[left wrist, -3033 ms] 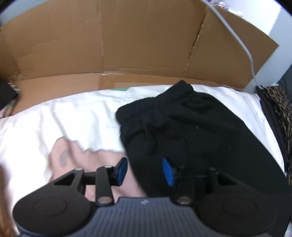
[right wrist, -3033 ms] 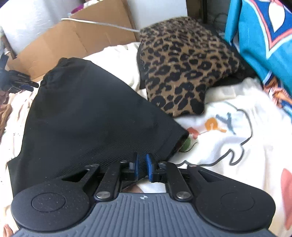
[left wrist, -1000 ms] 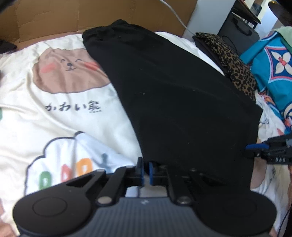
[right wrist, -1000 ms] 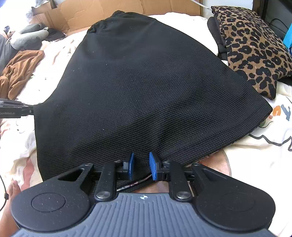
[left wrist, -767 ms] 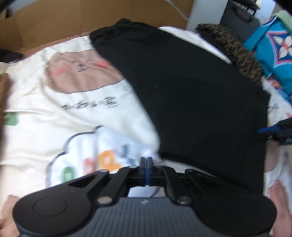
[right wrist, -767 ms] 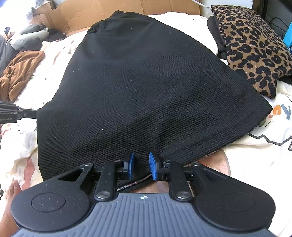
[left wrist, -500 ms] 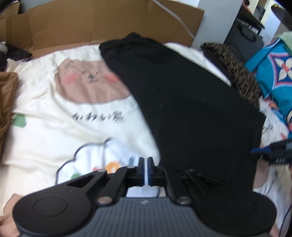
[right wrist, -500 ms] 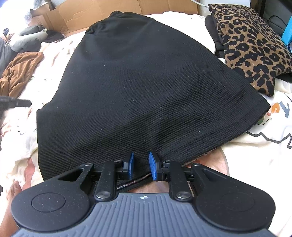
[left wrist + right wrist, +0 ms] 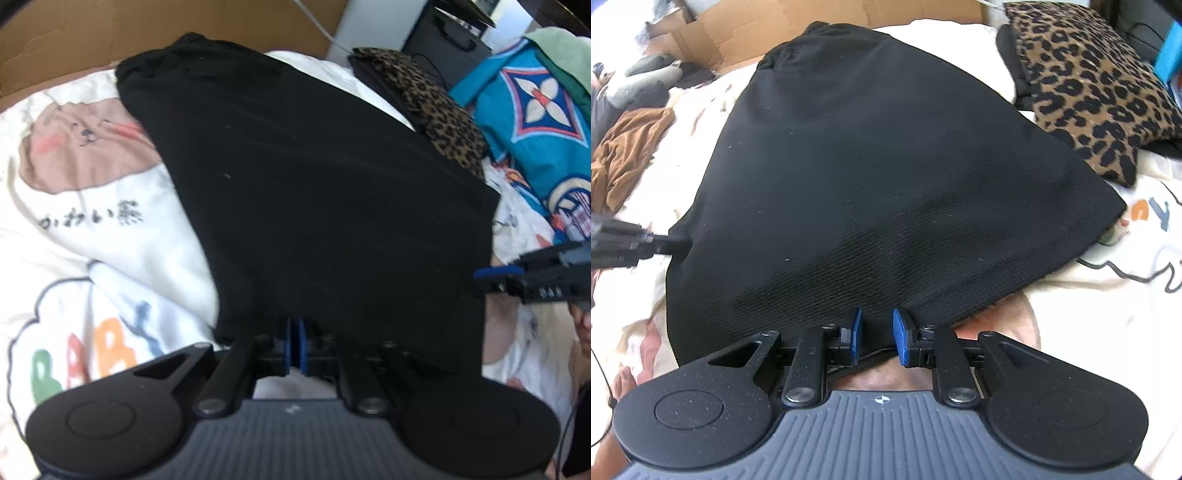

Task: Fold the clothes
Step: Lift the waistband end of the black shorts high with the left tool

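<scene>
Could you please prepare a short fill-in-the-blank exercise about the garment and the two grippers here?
1. The garment spread on the bed is ____ in colour.
2. The cushion beside the black garment has a ____ print.
3. The left gripper is ____ on the garment's hem.
4. The pile of cloth left of the garment is ____.

Missing words: black; leopard; shut; brown

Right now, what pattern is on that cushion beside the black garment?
Leopard print, black spots on brown; the cushion shows best in the right wrist view.
</scene>
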### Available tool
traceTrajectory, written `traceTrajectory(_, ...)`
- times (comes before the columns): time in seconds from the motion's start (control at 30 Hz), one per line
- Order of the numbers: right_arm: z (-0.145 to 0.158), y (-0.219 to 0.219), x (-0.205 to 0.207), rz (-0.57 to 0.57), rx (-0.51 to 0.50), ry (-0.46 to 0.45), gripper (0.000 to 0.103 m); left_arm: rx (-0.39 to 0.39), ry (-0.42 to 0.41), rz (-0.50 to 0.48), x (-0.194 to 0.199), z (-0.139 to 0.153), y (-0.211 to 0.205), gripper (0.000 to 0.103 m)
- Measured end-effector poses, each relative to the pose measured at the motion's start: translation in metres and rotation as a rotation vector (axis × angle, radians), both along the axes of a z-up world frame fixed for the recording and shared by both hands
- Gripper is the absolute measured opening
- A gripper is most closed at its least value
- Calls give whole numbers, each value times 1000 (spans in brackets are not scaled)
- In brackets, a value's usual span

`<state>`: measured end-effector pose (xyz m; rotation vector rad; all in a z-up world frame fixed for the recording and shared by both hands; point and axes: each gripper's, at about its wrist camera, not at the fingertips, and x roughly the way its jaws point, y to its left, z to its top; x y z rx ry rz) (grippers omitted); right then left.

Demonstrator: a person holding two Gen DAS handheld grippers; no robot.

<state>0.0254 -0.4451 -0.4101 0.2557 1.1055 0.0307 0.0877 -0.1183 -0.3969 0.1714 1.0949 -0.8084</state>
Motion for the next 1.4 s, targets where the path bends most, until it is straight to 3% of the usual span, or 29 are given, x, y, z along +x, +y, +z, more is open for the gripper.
traceTrajectory(0.47,-2,-31,-11,-121,-21,15,27,-18,45,-216,-40,-4,-36,5)
traceTrajectory(0.53,0,-34,-13,-136,-23,11,28,-17,47,-243,-48,-5,-40,17)
traceTrajectory(0.6,2,-37,-15,-153,-29,10,28,-10,24,-277,-57,-3,-43,20)
traceTrajectory(0.77,7,-43,-17,-191,-26,-12,28,-17,5,-373,-74,3,-43,19)
traceTrajectory(0.9,6,-40,-17,-184,-29,-15,28,51,15,-412,-83,-8,-49,12)
traceTrajectory(1.03,6,-41,-19,-185,-33,-11,28,39,53,-389,-80,-5,-45,11)
traceTrajectory(1.13,9,-45,-22,-206,-18,-35,30,-14,123,-350,-73,-2,-36,12)
traceTrajectory(1.3,9,-53,-23,-231,-4,-46,37,-69,298,-188,-53,-15,-18,14)
traceTrajectory(1.4,8,-57,-26,-249,2,-38,37,-81,330,-107,-47,-22,-12,22)
